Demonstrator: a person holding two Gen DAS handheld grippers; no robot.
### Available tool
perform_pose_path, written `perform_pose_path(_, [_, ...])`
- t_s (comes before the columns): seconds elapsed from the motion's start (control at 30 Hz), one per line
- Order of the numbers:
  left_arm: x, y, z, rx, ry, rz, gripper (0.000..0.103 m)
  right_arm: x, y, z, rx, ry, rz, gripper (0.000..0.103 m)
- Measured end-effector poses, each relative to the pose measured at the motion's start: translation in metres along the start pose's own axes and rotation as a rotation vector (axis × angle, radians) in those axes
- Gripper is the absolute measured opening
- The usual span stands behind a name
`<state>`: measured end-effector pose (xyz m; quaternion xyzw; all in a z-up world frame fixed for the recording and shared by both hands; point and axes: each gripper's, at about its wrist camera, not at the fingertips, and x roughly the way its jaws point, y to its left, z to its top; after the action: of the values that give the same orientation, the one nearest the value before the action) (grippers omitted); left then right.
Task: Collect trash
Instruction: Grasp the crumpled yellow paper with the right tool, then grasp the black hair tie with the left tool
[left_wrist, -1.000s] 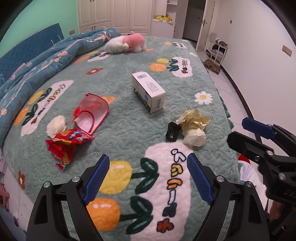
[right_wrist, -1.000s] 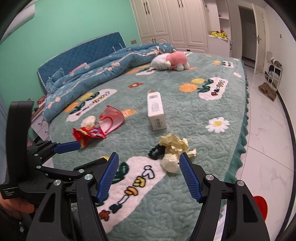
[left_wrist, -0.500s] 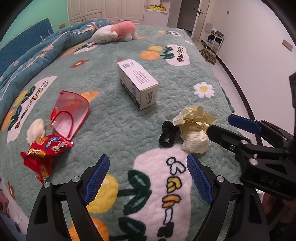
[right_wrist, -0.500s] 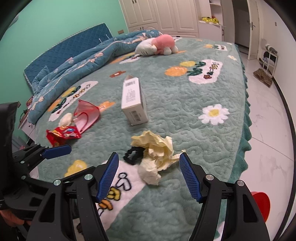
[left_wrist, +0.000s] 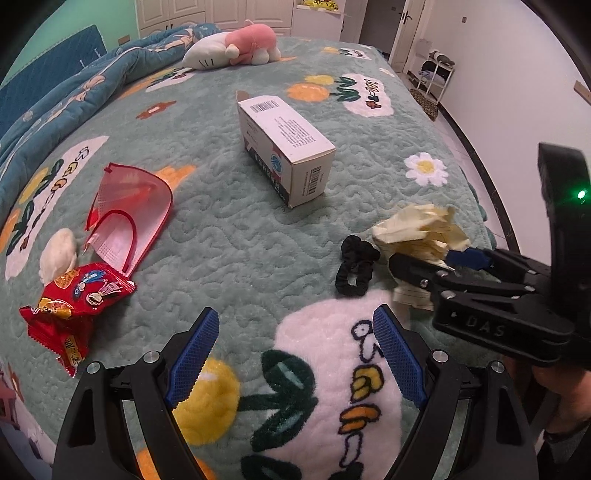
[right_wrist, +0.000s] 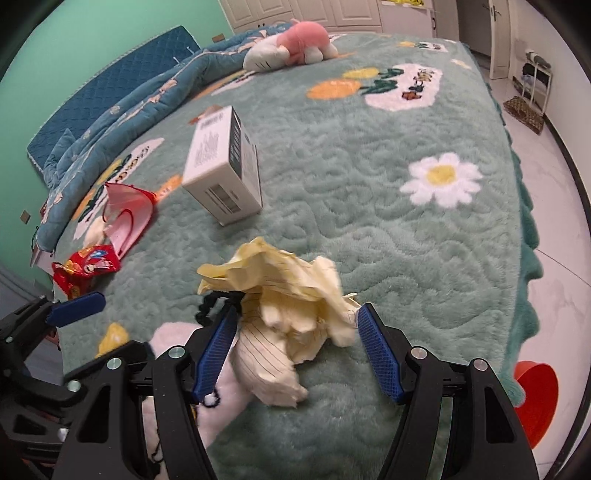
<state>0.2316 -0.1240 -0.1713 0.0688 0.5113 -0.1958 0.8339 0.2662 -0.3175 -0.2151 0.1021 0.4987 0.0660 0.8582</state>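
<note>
Jaws released on left gripper (left_wrist: 295, 354), hovering over quilt (left_wrist: 229, 236); paper wad (left_wrist: 417, 229) lies right, beside scrunchie (left_wrist: 354, 269).

Right view: right gripper (right_wrist: 295, 347) spread, straddling wad (right_wrist: 284, 306), long axis running toward the camera.

black hair tie (right_wrist: 207, 308) partly hidden behind crumpled paper (right_wrist: 280, 295), box (right_wrist: 225, 166) print blurred

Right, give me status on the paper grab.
Right gripper open, fingers straddling crumpled yellow paper. Left gripper open, empty. Black hair tie touching the paper.
</note>
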Motion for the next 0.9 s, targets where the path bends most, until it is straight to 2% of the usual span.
perform_pose_path(0.03, [0.001, 0.000, 0.000, 0.000, 0.001, -0.001, 0.085, 0.001, 0.001, -0.001, -0.016, -0.004, -0.005, 0.065])
perform_pose_path(0.1, [0.002, -0.001, 0.001, 0.004, 0.002, 0.003, 0.085, 0.001, 0.002, -0.001, -0.046, -0.013, -0.023, 0.044])
perform_pose_path(0.2, [0.003, -0.006, 0.004, 0.012, 0.002, -0.004, 0.085, -0.007, -0.006, -0.001, -0.019, -0.044, -0.001, 0.040])
perform_pose_path(0.37, [0.006, -0.021, 0.011, 0.035, -0.003, -0.026, 0.085, -0.035, -0.017, 0.000, -0.011, -0.105, -0.014, 0.040])
perform_pose_path(0.53, [0.023, -0.033, 0.023, 0.046, -0.008, -0.050, 0.085, -0.054, -0.023, -0.001, -0.004, -0.128, -0.009, 0.040])
perform_pose_path(0.6, [0.034, -0.033, 0.028, 0.040, 0.009, -0.051, 0.083, -0.058, -0.025, -0.002, -0.001, -0.134, -0.010, 0.040])
perform_pose_path(0.67, [0.042, -0.034, 0.030, 0.040, 0.027, -0.049, 0.074, -0.060, -0.027, -0.002, 0.002, -0.137, -0.009, 0.040])
perform_pose_path(0.9, [0.064, -0.034, 0.033, 0.041, 0.064, -0.040, 0.074, -0.058, -0.031, 0.000, 0.006, -0.138, 0.003, 0.040])
